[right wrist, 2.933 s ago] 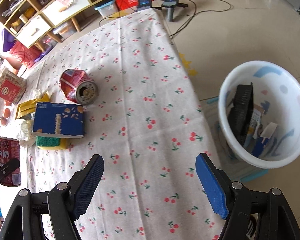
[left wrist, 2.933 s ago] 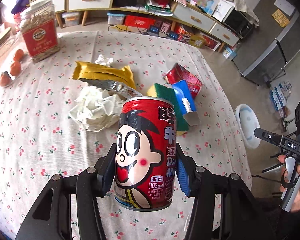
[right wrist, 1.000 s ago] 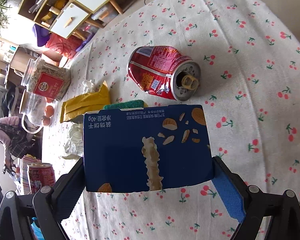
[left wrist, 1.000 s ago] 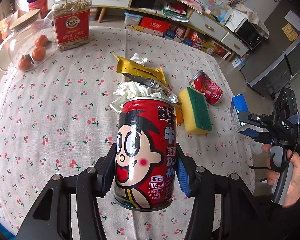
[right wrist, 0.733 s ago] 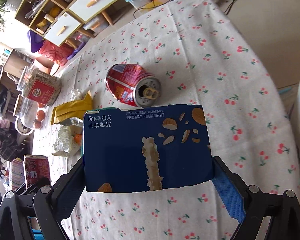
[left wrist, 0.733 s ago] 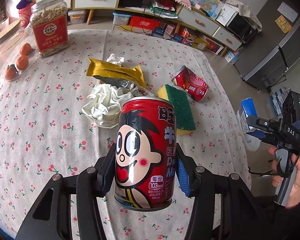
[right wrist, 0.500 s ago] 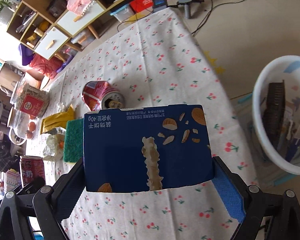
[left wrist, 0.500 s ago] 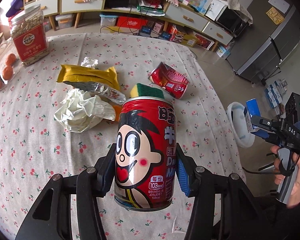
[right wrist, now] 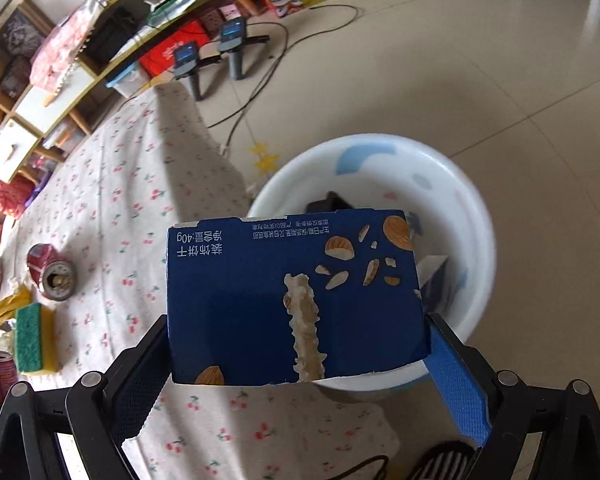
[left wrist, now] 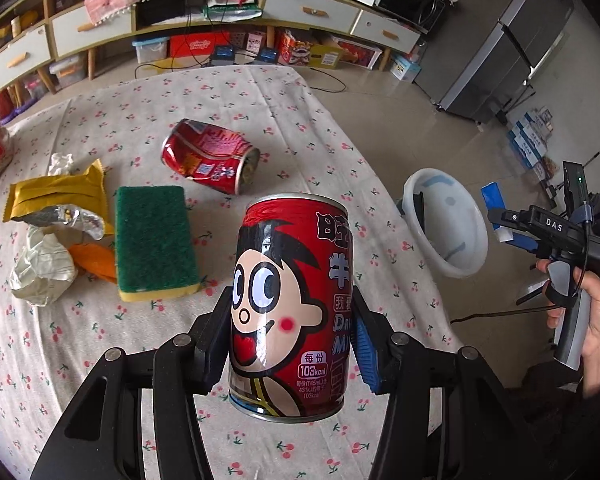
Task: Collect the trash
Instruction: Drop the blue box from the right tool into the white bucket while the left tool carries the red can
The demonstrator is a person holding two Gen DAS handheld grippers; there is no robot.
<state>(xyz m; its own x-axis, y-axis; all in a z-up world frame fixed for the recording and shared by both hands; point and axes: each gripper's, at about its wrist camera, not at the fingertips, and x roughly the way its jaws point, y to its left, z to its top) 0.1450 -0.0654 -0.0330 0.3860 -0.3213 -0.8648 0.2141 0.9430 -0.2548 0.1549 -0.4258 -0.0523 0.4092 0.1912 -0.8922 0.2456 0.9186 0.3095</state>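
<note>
Red cans [left wrist: 291,304] [left wrist: 210,156]: two; blue box [right wrist: 296,300]: one.

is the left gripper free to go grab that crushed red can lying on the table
Probably not as things stand. The left gripper is shut on the upright milk can, so its jaws are full. The crushed can lies in the open beyond the sponge, with nothing over it.
</note>
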